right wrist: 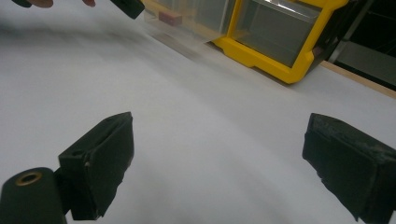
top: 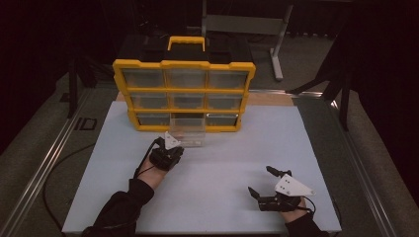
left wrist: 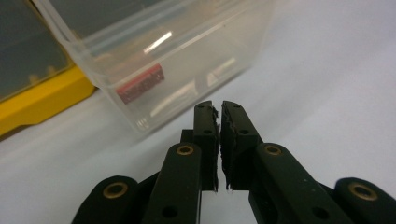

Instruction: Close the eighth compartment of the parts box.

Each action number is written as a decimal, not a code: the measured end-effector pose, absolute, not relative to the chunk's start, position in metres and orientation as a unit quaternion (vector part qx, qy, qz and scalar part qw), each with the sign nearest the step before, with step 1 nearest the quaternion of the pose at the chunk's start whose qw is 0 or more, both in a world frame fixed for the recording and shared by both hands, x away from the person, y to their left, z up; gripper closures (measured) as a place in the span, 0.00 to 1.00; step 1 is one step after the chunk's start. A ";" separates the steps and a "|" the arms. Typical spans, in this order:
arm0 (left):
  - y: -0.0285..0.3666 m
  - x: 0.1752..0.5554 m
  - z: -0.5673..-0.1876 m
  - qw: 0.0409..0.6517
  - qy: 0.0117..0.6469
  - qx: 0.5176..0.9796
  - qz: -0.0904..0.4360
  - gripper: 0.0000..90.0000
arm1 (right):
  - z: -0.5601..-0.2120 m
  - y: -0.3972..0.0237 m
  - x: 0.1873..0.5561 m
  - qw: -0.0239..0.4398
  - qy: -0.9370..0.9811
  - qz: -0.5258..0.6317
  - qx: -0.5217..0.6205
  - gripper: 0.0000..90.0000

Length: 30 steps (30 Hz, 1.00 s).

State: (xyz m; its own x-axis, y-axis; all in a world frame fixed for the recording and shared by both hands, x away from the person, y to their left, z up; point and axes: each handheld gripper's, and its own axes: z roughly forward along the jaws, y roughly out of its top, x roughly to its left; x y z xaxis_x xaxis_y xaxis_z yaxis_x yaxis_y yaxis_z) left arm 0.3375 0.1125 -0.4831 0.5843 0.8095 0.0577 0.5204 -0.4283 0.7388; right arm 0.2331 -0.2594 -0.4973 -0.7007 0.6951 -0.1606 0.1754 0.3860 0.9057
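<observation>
A yellow organizer cabinet [top: 184, 66] with clear drawers stands at the back of the white table [top: 222, 158]. Its bottom middle clear drawer [top: 188, 131] is pulled out onto the table; in the left gripper view the drawer [left wrist: 196, 42] holds a small red piece [left wrist: 140, 84] and pale parts. My left gripper [top: 170, 150] sits just in front of the drawer's front wall, jaws shut with nothing between them [left wrist: 219, 109]. My right gripper [top: 262, 180] rests low at the table's front right, its jaws wide open over bare table [right wrist: 219, 163].
The cabinet's yellow corner [right wrist: 280, 70] lies ahead in the right gripper view, with the other hand's gripper [right wrist: 128, 7] at the top left. A wooden table edge [top: 276, 96] runs behind the white sheet. A metal stand [top: 279, 44] rises beyond.
</observation>
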 end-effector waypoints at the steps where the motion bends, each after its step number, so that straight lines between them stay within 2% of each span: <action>1: 0.113 0.337 -0.483 0.348 0.406 0.819 0.208 0.96 | -0.497 -0.259 0.233 0.271 0.787 0.480 0.276 0.10; 10: 0.113 0.340 -0.483 0.347 0.395 0.823 0.216 0.99 | -0.498 -0.259 0.234 0.271 0.788 0.480 0.276 0.10; 16: 0.113 0.345 -0.484 0.353 0.414 0.815 0.201 0.99 | -0.498 -0.259 0.234 0.270 0.787 0.480 0.276 0.10; 30: 0.109 0.351 -0.484 0.343 0.420 0.807 0.235 0.99 | -0.498 -0.259 0.234 0.270 0.787 0.481 0.276 0.10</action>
State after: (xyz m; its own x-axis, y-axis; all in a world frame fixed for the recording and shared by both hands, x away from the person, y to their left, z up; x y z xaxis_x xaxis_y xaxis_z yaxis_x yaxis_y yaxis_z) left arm 0.3511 0.1090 -0.4836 0.5370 0.8385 0.0921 0.5158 -0.4128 0.7507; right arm 0.2337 -0.2589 -0.4981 -0.7016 0.6945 -0.1592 0.1753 0.3848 0.9062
